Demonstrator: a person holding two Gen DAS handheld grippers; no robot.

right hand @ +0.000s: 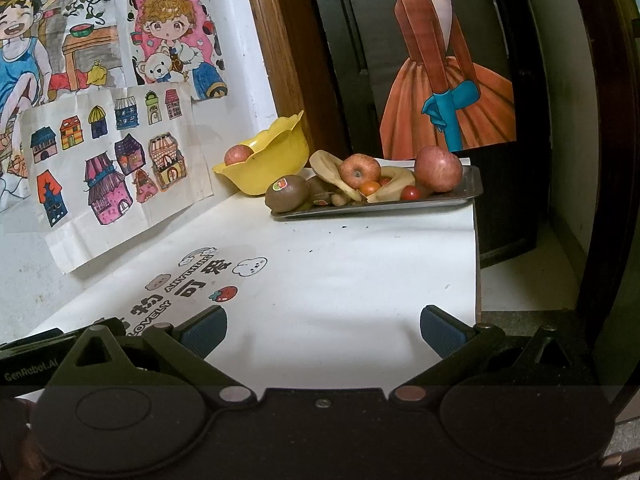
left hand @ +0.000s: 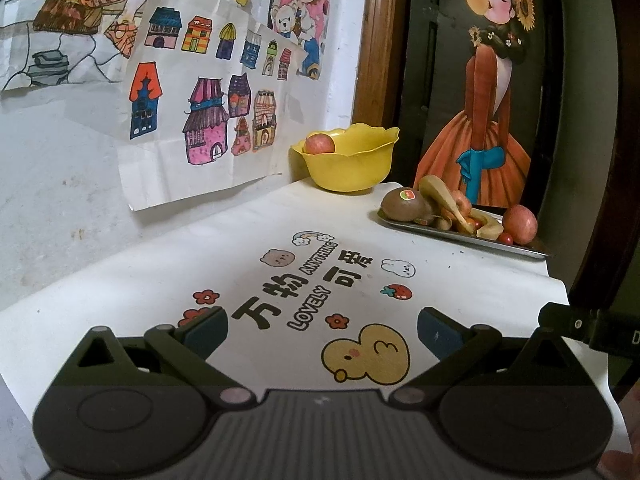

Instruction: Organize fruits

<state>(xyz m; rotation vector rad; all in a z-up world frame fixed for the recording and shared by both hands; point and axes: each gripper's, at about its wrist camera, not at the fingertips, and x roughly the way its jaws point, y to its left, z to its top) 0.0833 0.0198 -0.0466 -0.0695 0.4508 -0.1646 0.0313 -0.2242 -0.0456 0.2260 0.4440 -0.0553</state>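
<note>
A yellow scalloped bowl (left hand: 347, 160) (right hand: 269, 163) stands at the far corner of the table with one red apple (left hand: 319, 145) (right hand: 238, 155) inside. To its right a metal tray (left hand: 460, 236) (right hand: 460, 199) carries a stickered kiwi (left hand: 403, 205) (right hand: 287, 193), bananas (left hand: 442, 200) (right hand: 396, 184), two apples (left hand: 519, 224) (right hand: 437, 169) (right hand: 360, 171) and small cherry tomatoes (right hand: 410, 193). My left gripper (left hand: 322, 332) and my right gripper (right hand: 323, 330) both hover open and empty over the near part of the table, well short of the fruit.
A white table mat (left hand: 280, 240) (right hand: 360, 260) printed with cartoons covers the table. Children's drawings (left hand: 200, 92) (right hand: 108, 152) hang on the left wall. A dark door with a painted figure (left hand: 480, 120) stands behind the tray. The table's right edge (right hand: 476, 264) drops to the floor.
</note>
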